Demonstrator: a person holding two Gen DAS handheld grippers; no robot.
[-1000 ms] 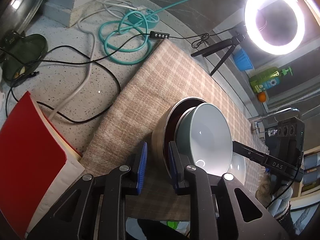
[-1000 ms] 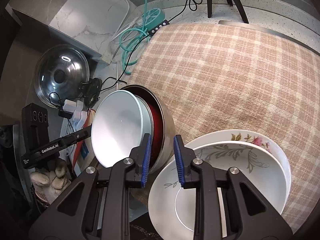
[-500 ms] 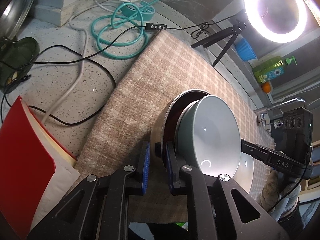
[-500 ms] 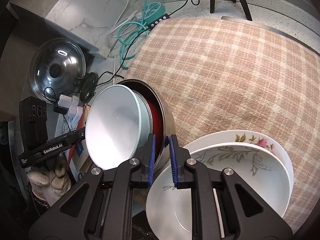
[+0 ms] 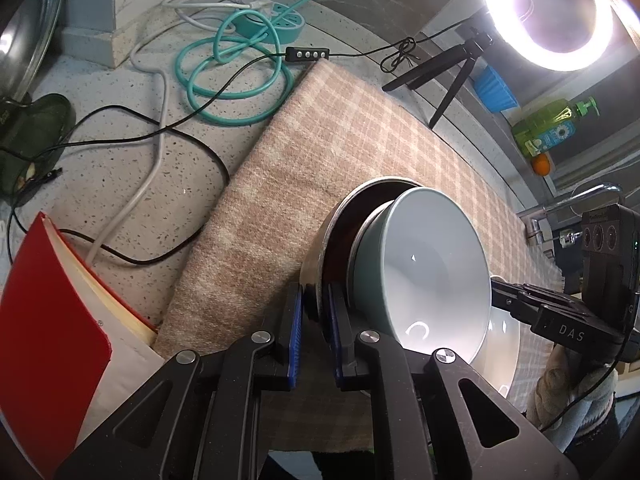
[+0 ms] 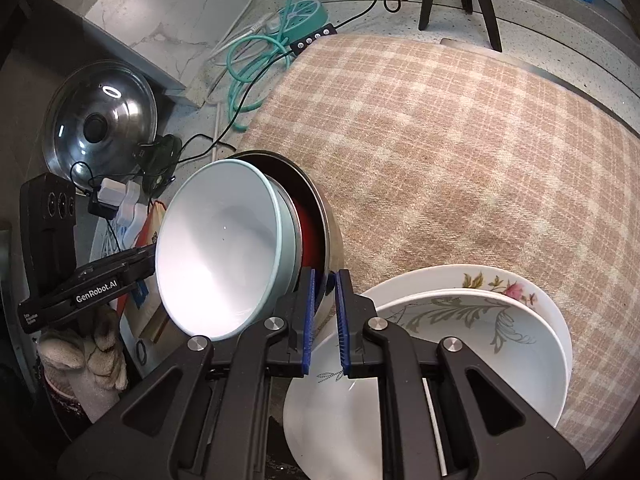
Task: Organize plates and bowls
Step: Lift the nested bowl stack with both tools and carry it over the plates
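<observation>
Both pairs of tongs are pinched nearly shut on the rim of the same steel bowl [image 5: 320,256]: the left tongs [image 5: 315,312] grip its near edge with one blue pad outside the wall and one inside, and the right tongs [image 6: 325,304] clamp the rim on the opposite side in the same way. A second ago each pair stood visibly wider, straddling the rim without pressing it — since then the pads have closed onto the metal, while the bowls and plates have kept their places. The stack is tilted up on the checked cloth [image 6: 460,152] that covers the worktop [image 5: 120,176], and it counts three bowls: the steel one outermost, a red bowl [image 6: 310,236] nested in it, and a pale blue-green bowl [image 6: 216,252] innermost, its open mouth facing the cameras. Just beside the stack, under the right tongs, lie two white plates [image 6: 480,320] with floral prints, one on top of the other. A gloved hand [image 6: 80,352] holds the left tool — the glove shows at the lower left of the right view.
</observation>
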